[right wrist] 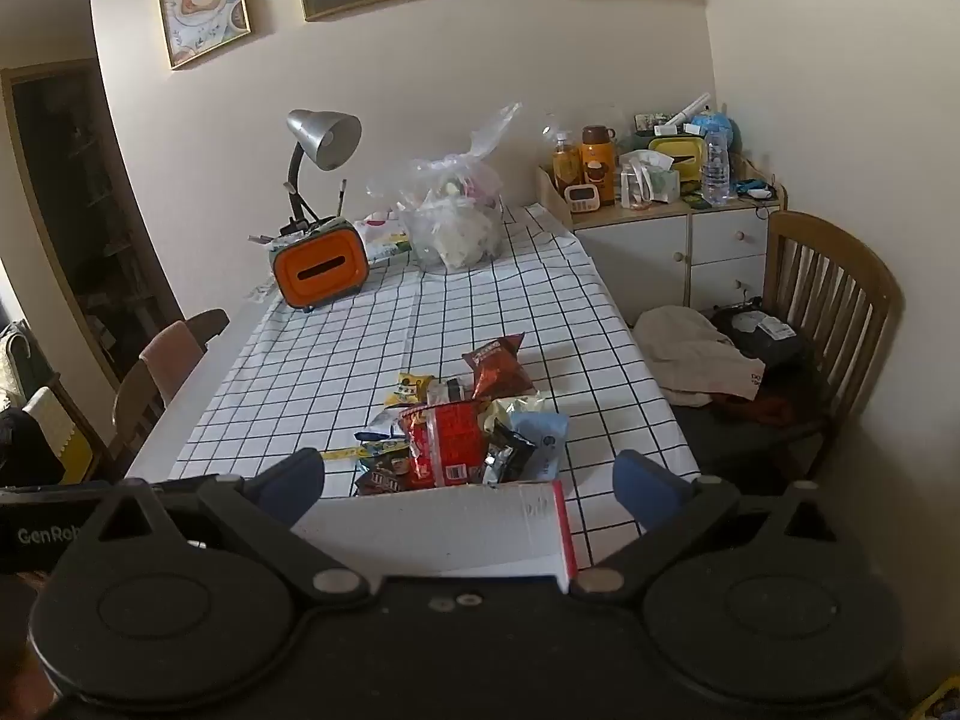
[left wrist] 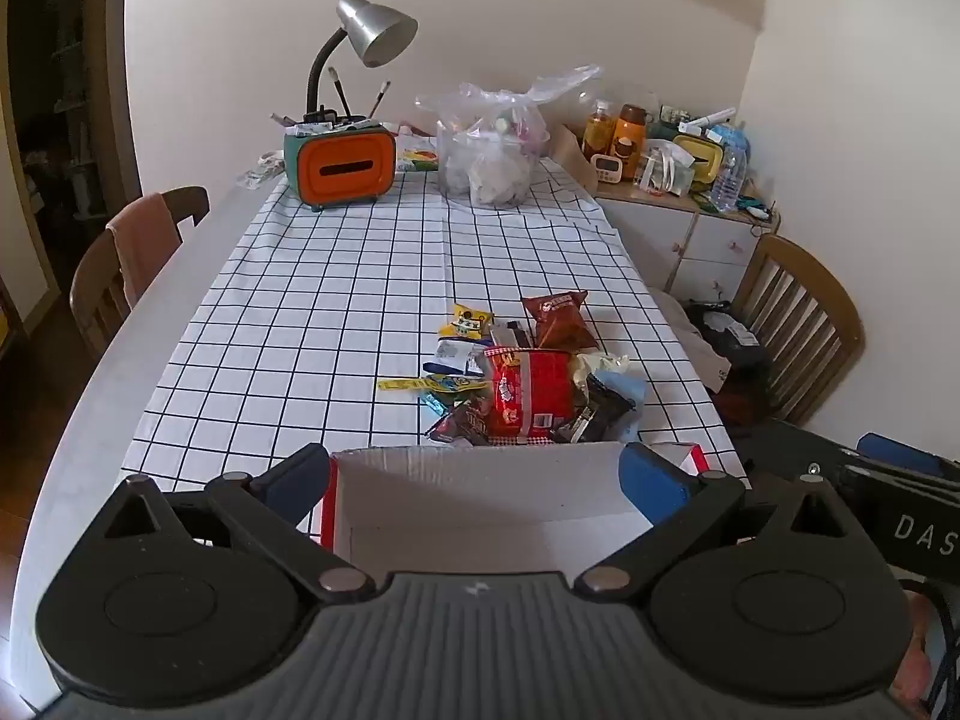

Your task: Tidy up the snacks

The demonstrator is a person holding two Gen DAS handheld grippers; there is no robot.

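Observation:
A heap of snack packets (left wrist: 528, 387) lies on the checked tablecloth, with a big red bag (left wrist: 531, 399) in the middle and a brown bag (left wrist: 558, 318) behind it. The same heap (right wrist: 462, 438) shows in the right wrist view. Just before it stands a white cardboard box (left wrist: 480, 498) with red sides, open at the top. My left gripper (left wrist: 480, 480) hovers over the box, open, nothing between its blue pads. My right gripper (right wrist: 471, 486) is open too, above the box (right wrist: 456, 531), nothing held.
At the table's far end stand an orange tissue box (left wrist: 339, 165) with a desk lamp (left wrist: 375, 30) and a clear plastic bag (left wrist: 492, 144). Wooden chairs (left wrist: 798, 324) flank the table. A cluttered white cabinet (right wrist: 672, 240) stands at the back right.

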